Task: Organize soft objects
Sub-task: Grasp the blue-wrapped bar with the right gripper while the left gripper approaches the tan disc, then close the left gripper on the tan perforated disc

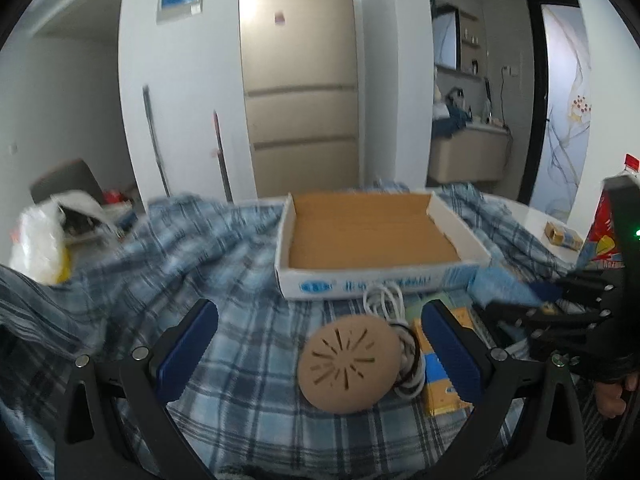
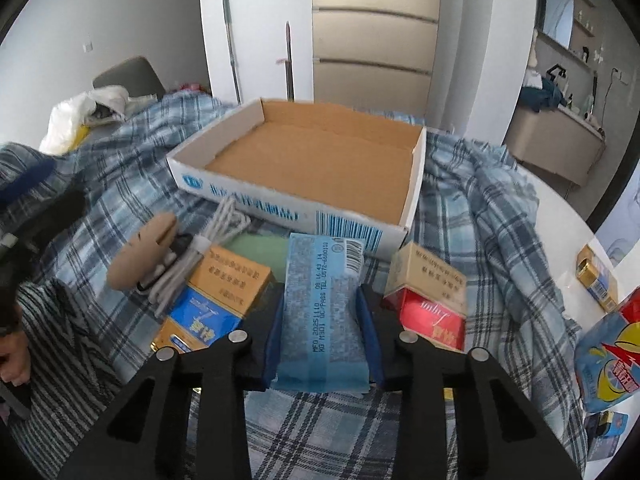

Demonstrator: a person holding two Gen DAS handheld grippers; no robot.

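My right gripper (image 2: 322, 328) is shut on a light blue tissue pack (image 2: 322, 300) and holds it just in front of the shallow cardboard tray (image 2: 296, 210); it shows at the right of the left wrist view (image 1: 532, 300). The tray (image 1: 360, 282) is empty inside. My left gripper (image 1: 320, 344) is open and empty, hovering over a tan round slotted object (image 1: 348, 364) with a coiled white cable (image 1: 386, 296). The tan object (image 2: 140, 252) and cable (image 2: 192, 260) also lie at the left in the right wrist view.
A blue plaid cloth (image 1: 180, 264) covers the table. An orange-blue box (image 2: 216, 300) and a red-tan box (image 2: 432, 300) lie beside the pack. A detergent bag (image 2: 608, 356) and small gold box (image 2: 598, 280) sit right; a white plastic bag (image 1: 40, 240) left.
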